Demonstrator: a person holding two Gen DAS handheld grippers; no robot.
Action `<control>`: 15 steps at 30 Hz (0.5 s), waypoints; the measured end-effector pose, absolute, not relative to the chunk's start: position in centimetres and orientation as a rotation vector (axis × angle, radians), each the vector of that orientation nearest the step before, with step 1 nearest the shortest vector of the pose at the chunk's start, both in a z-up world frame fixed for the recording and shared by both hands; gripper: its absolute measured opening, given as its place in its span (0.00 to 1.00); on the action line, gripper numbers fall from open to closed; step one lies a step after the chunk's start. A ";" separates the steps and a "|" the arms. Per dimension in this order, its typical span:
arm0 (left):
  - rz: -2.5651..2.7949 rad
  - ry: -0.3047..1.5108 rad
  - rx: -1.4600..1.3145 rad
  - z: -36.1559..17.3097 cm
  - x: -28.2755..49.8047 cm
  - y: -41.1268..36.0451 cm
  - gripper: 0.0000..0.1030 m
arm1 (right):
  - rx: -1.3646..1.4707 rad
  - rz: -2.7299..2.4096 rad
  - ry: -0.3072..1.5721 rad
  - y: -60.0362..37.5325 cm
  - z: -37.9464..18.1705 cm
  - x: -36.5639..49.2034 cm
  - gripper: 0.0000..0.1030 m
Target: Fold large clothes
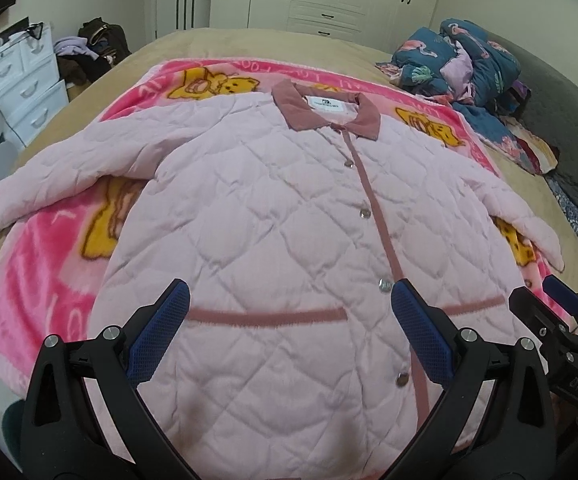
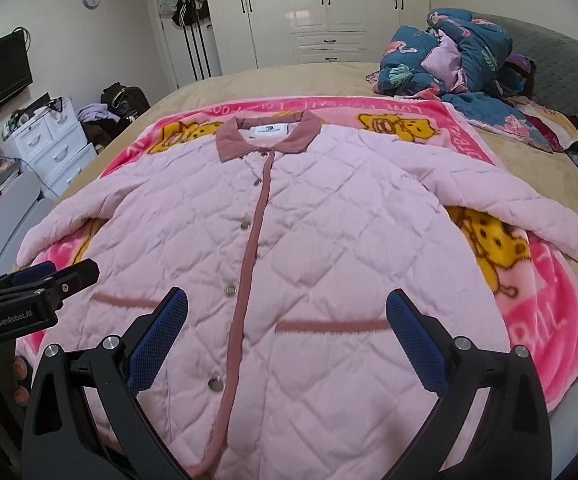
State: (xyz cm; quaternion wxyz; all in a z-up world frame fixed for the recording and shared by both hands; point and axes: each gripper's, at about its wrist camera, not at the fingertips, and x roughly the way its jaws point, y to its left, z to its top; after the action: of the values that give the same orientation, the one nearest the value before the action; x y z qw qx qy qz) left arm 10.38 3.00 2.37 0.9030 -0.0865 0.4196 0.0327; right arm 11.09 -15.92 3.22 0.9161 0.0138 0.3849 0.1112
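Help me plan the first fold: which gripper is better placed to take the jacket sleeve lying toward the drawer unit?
Left. The left gripper hangs open over the quilted jacket's drawer-side half, nearer that sleeve; the right gripper hangs over the other half.

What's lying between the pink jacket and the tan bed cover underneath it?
A bright pink fleece blanket with yellow cartoon bears lies between the quilted jacket and the tan bed cover; both wrist views show it.

Left gripper (image 1: 289, 320), right gripper (image 2: 287, 326): black plastic frames, blue textured jaw pads, silver screws; "GenRobot.AI" and "DAS" lettering on bodies.
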 end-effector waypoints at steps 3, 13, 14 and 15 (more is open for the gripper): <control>0.063 0.872 -0.185 2.7 11.7 3.0 0.92 | 0.034 0.222 0.786 -16.1 3.7 12.3 0.96; 0.051 0.873 -0.196 3.7 16.4 2.5 0.92 | 0.045 0.199 0.778 -17.0 5.4 17.2 0.96; 0.052 0.873 -0.195 3.8 17.0 2.3 0.92 | 0.052 0.200 0.777 -17.2 5.5 17.7 0.96; 0.051 0.874 -0.197 3.9 17.5 2.3 0.92 | 0.053 0.191 0.775 -17.4 5.7 18.4 0.96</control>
State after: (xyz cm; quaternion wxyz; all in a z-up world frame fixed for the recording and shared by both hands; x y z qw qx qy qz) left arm 17.47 2.33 3.87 0.9009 -0.0952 0.4227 0.0246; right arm 18.36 -17.40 5.70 0.9210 0.0258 0.3774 0.0930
